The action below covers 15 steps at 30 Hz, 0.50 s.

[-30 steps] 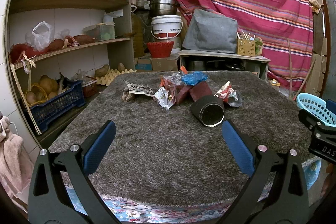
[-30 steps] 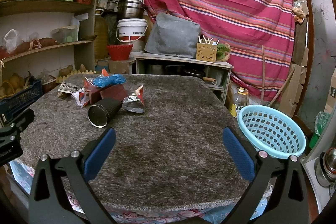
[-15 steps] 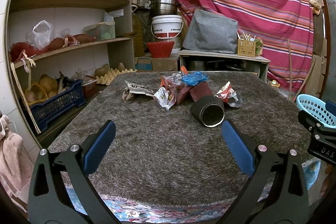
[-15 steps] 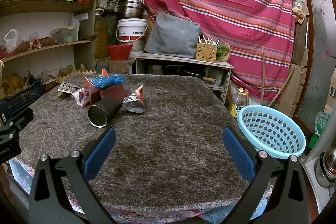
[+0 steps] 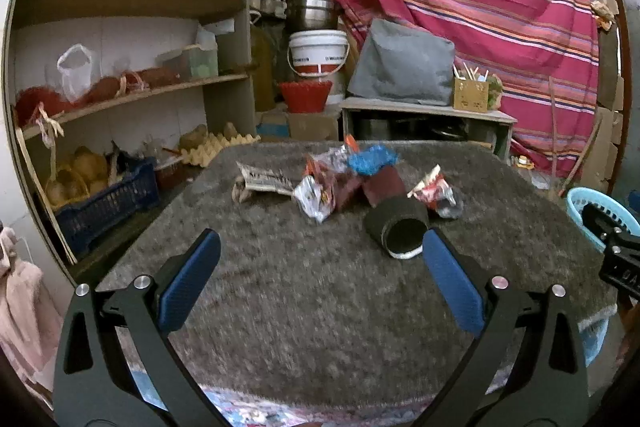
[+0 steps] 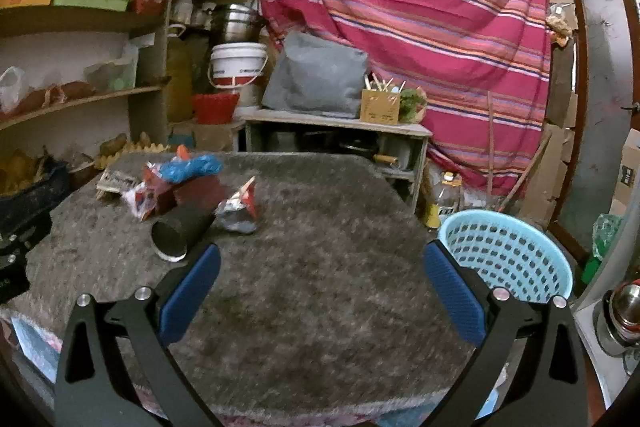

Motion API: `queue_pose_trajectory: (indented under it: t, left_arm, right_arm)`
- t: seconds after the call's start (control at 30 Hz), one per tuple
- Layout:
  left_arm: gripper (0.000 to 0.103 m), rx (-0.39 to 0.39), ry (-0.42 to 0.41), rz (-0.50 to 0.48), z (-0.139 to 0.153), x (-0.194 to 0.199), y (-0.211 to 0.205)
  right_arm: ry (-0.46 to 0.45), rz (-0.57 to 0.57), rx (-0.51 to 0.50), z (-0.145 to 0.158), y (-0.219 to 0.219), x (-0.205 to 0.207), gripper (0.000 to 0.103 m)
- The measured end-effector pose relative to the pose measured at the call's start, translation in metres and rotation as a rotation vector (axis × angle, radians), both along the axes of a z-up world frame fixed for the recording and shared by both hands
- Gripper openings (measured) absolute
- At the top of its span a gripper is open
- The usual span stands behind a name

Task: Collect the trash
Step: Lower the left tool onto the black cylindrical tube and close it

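Both grippers have edged forward toward the trash since half a second ago; the pile now sits a bit larger and lower in each wrist view, and the slight blur fits that motion. Nothing on the worktop has shifted.

Trash is bunched mid-worktop: a black cup (image 5: 398,233) on its side with its mouth facing the near edge, a crumpled red-silver wrapper (image 5: 436,189) just beside it, a maroon carton (image 5: 384,181), a blue plastic wad (image 5: 372,157) on top of the heap, a silver snack wrapper (image 5: 314,197), and a folded paper scrap (image 5: 262,181) at the far left of the pile.

Left gripper (image 5: 320,275) is spread wide and empty, hovering over the grey fuzzy worktop (image 5: 300,307), short of the cup. Right gripper (image 6: 320,275) is likewise wide and empty, with the cup off its left finger. The light-blue basket (image 6: 506,255) sits off the worktop's right side, looks empty.

Step in hand, as I read it: approach for the first pick; nothing collected yet.

Next move: close in on the nearest item, probably the cup. It's round, so straddle the body squarely or it rolls. The basket is on the right, so the right gripper has the easier carry.
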<state>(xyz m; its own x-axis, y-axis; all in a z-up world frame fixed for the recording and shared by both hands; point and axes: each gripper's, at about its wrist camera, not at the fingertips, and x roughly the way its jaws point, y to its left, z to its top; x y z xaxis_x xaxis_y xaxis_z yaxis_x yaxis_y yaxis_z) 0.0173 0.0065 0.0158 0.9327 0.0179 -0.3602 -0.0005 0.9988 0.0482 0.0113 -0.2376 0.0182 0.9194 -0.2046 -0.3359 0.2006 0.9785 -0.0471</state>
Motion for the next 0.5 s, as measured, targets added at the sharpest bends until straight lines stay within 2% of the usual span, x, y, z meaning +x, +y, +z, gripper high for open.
queue_pose_trajectory:
  t: [0.23,0.37,0.5]
  left_arm:
    - [0.098,0.012,0.006,-0.008,0.021,0.031,-0.009]
    - [0.098,0.011,0.010,-0.044,0.030,0.057,-0.022]
    - [0.098,0.011,0.042,-0.070,0.026,0.087,-0.035]
  right_arm:
    - [-0.009,-0.020,-0.026,0.023,-0.012,0.023,0.099]
    - [0.012,-0.035,-0.046,0.035,-0.020,0.049,0.099]
    - [0.034,-0.023,-0.009,0.043,-0.038,0.086,0.099]
